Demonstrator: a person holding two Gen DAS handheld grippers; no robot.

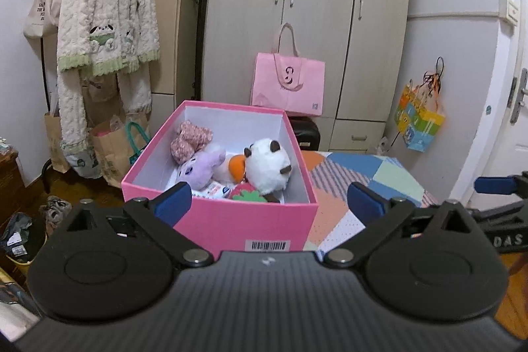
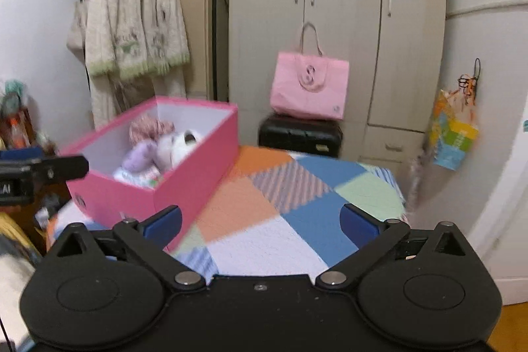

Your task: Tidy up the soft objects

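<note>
A pink box (image 1: 227, 220) stands on a patchwork blanket (image 1: 363, 174). It holds several soft things: a white plush (image 1: 267, 167), a purple plush (image 1: 201, 169), an orange-beaked plush (image 1: 232, 169), a strawberry plush (image 1: 247, 192) and a pink floral cloth (image 1: 189, 139). My left gripper (image 1: 269, 203) is open and empty just in front of the box. My right gripper (image 2: 260, 225) is open and empty above the blanket (image 2: 264, 213), to the right of the box (image 2: 184, 180). The right gripper's finger shows at the left wrist view's right edge (image 1: 495, 183).
A grey wardrobe (image 1: 297, 5) stands behind, with a pink tote bag (image 1: 287, 84) on a black case (image 2: 298, 134). A fluffy robe (image 1: 105, 12) hangs on a rack at left, paper bags (image 1: 112, 150) beneath. A colourful bag (image 1: 419, 121) hangs by the door (image 1: 508, 88).
</note>
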